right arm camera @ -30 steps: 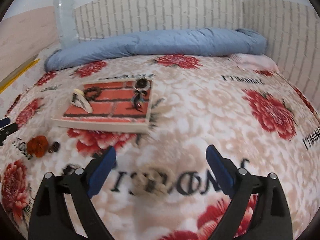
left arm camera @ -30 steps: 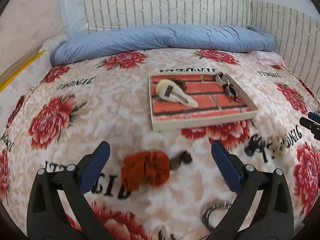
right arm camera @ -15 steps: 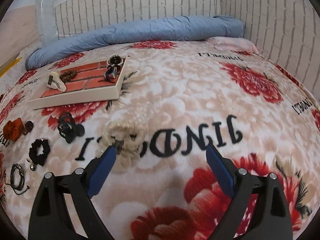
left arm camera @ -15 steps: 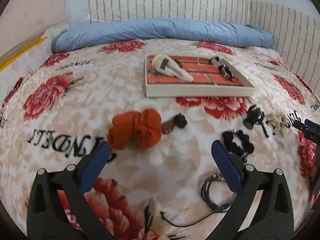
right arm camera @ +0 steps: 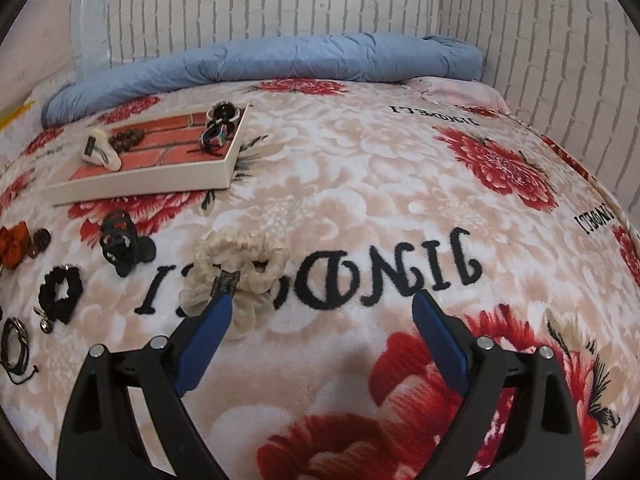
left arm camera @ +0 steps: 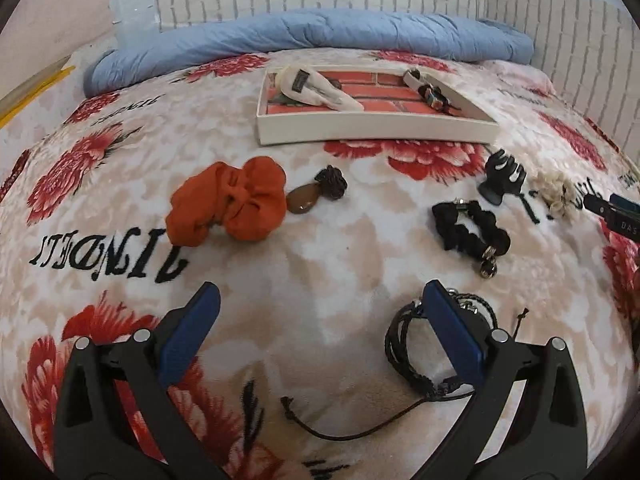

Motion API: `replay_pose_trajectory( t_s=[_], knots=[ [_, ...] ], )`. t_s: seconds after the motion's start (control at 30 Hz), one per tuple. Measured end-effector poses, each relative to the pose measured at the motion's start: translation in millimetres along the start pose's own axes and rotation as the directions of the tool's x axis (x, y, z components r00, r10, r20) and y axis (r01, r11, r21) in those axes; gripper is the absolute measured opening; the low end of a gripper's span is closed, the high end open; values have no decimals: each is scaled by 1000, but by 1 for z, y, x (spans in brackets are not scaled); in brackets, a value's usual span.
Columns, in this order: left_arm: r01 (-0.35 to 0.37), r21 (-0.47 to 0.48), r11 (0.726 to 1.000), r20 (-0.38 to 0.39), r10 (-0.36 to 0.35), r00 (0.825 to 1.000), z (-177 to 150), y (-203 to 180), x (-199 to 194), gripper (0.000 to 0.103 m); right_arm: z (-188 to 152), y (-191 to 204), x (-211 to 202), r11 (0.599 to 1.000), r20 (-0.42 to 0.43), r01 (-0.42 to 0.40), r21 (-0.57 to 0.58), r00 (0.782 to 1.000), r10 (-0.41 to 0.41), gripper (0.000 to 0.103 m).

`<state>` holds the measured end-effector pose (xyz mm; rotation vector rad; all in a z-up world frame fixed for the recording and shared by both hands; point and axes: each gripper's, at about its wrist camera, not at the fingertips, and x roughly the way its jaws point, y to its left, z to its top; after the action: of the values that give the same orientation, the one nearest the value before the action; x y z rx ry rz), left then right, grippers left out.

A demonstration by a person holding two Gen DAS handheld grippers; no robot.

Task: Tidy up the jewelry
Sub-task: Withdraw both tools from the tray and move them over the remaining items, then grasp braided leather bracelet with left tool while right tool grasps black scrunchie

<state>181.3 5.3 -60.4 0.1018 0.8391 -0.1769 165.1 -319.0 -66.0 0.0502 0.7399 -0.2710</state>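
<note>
Both tongs spread wide, nothing held. Left tongs (left arm camera: 320, 320) hover low over the bed blanket (left arm camera: 320, 248); right tongs (right arm camera: 322, 308) hover likewise, left finger tip just at the near edge of the cream scrunchie (right arm camera: 240, 276), though contact cannot be confirmed from this angle.

Tray (left arm camera: 376, 130): shallow white box with a brick-pattern floor, sitting on the blanket toward the rolled blue duvet (left arm camera: 312, 36). Already in it: a cream hair clip (left arm camera: 316, 88) at the left end, a multicoloured bracelet (left arm camera: 430, 96) at the right end. Judged to be the collecting point, with sorted pieces spaced apart so they do not tangle.

Still loose on the blanket, in front of the tray:
- orange scrunchie (left arm camera: 228, 208), with a brown pendant (left arm camera: 304, 200) touching its right side
- black claw clip (left arm camera: 502, 178)
- black scrunchie (left arm camera: 470, 228), small charm attached
- black cord bracelets (left arm camera: 408, 348), partly under the left tongs' right finger

Judgement: task roughly part-done, most pieces outstanding. Wide opening suits soft, bulky scrunchies. Cord bracelets look hardest: thin, flat against plush pile, trailing cord may snag.
</note>
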Motion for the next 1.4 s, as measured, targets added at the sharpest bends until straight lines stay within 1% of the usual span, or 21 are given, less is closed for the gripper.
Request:
replay_pose_trajectory(
  t_s=[0.1, 0.3, 0.5, 0.7, 0.8, 0.87, 0.97, 1.07, 1.23, 1.4],
  knots=[
    [9, -6, 1000, -23, -9, 1000, -1, 1, 6, 98, 0, 5, 4, 1000, -17, -7, -7, 1000, 7, 90],
    [27, -30, 999, -21, -28, 999, -2, 5, 5, 98, -1, 17, -3, 999, -1, 1, -42, 1000, -1, 90],
    [39, -13, 999, -26, -39, 999, -3, 1, 6, 97, -3, 33, -3, 998, -19, -13, -64, 1000, 12, 90],
    [44, -5, 999, -33, -44, 998, -5, -2, 8, 97, -6, 40, -8, 998, -22, -39, -40, 999, 38, 90],
    [59, -10, 998, -45, -59, 997, -5, -2, 10, 95, -6, 47, -7, 998, -30, -60, -33, 998, 59, 89],
    [70, -20, 997, -56, -71, 996, -6, -2, 13, 90, -6, 57, -8, 996, -31, -64, -61, 998, 62, 89],
    [98, -29, 995, -74, -100, 992, -8, -2, 15, 87, -7, 69, -7, 994, -36, -75, -76, 997, 73, 89],
    [104, -22, 994, -79, -106, 991, -9, -5, 16, 84, -7, 78, -8, 992, -49, -92, -81, 995, 89, 89],
    [94, 8, 996, -95, -93, 991, -9, -11, 19, 82, -4, 97, -9, 986, -67, -161, -44, 985, 158, 89],
    [97, 5, 995, -94, -96, 991, -9, -10, 19, 75, -3, 126, -9, 976, -84, -208, -66, 976, 202, 89]
  ],
)
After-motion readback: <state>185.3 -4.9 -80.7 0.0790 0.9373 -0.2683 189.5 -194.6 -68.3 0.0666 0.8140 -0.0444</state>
